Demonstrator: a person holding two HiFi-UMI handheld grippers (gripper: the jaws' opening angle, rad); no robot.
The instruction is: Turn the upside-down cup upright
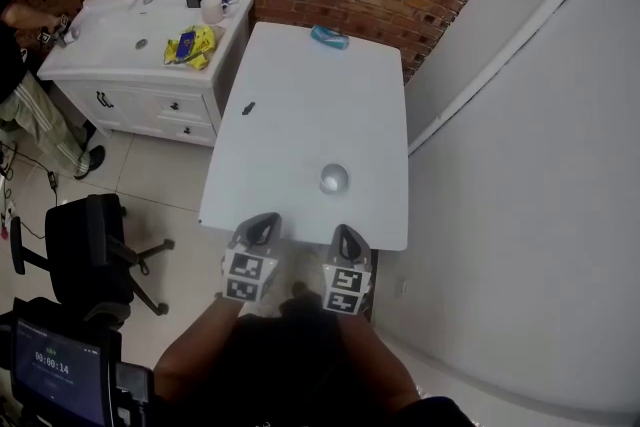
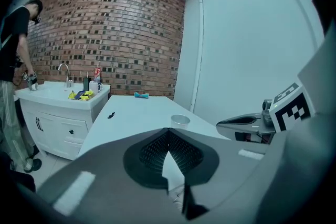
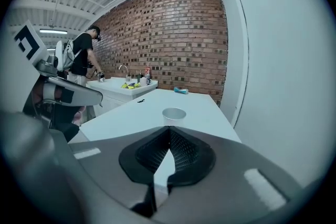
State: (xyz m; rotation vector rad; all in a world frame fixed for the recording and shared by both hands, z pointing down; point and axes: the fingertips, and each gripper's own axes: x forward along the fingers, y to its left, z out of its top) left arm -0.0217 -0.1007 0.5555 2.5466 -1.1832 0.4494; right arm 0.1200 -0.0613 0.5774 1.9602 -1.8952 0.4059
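A small white cup [image 1: 334,179] stands on the white table [image 1: 300,115] near its front edge, rim up and mouth open; the cup [image 2: 180,120] shows just past the left jaws and also ahead of the right ones [image 3: 174,114]. My left gripper [image 1: 264,223] and right gripper [image 1: 347,235] hang side by side at the table's front edge, short of the cup and apart from it. In each gripper view the jaws meet with nothing between them: left gripper [image 2: 169,134], right gripper [image 3: 169,131].
A blue object [image 1: 329,37] lies at the table's far end and a small dark piece [image 1: 248,108] near its left edge. A sink cabinet [image 1: 140,35] with bottles stands left, a person [image 1: 20,95] beside it. An office chair [image 1: 90,245] is front left; a white wall [image 1: 520,165] runs along the right.
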